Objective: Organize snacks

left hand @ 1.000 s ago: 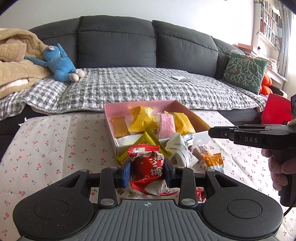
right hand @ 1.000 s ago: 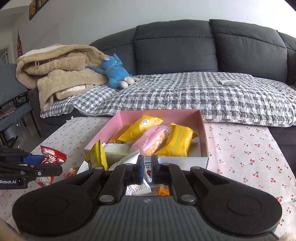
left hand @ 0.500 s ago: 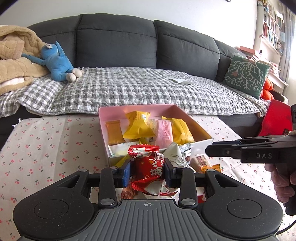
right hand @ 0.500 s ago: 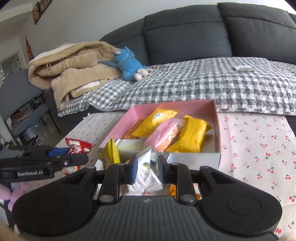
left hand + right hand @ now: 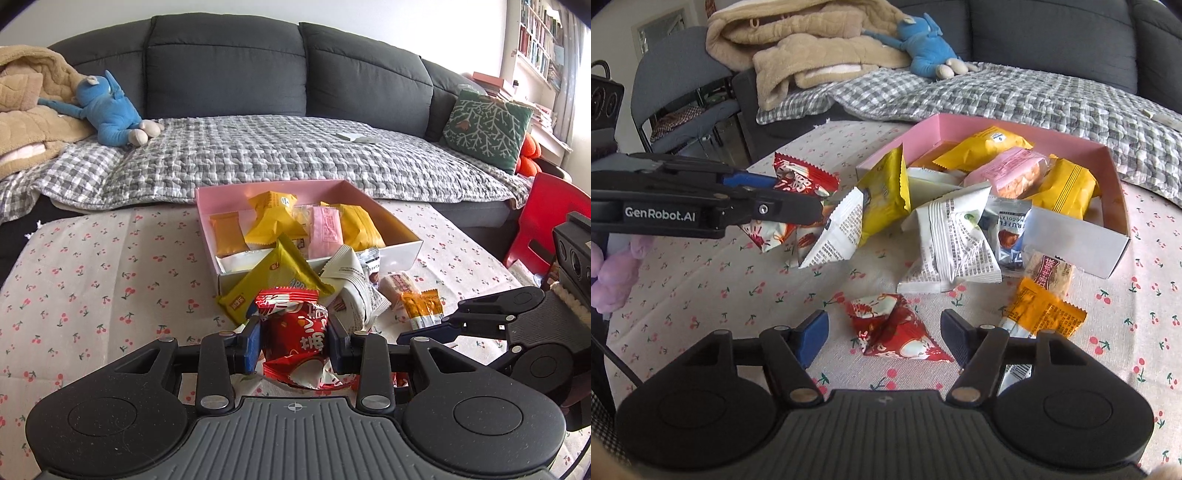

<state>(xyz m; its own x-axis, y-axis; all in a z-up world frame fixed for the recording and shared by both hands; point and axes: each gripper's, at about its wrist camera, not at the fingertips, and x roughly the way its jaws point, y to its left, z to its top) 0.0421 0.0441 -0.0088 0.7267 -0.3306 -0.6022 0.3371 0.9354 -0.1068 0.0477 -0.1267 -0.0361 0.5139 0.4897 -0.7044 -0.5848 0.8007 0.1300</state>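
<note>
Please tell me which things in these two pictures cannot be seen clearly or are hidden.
- Left wrist view: the lower part of the red packet held by the left gripper is hidden behind the gripper body.
- Right wrist view: the near end of the orange packet is covered by the right gripper.
- Both views: the small print on the white packets is too small to read.

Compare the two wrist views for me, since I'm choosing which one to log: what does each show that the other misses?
Only the left wrist view shows the green cushion and red chair. Only the right wrist view shows a red triangular packet lying between the open right hand-held gripper. Both show the pink box and the left hand-held gripper clamping a red snack packet.
</note>
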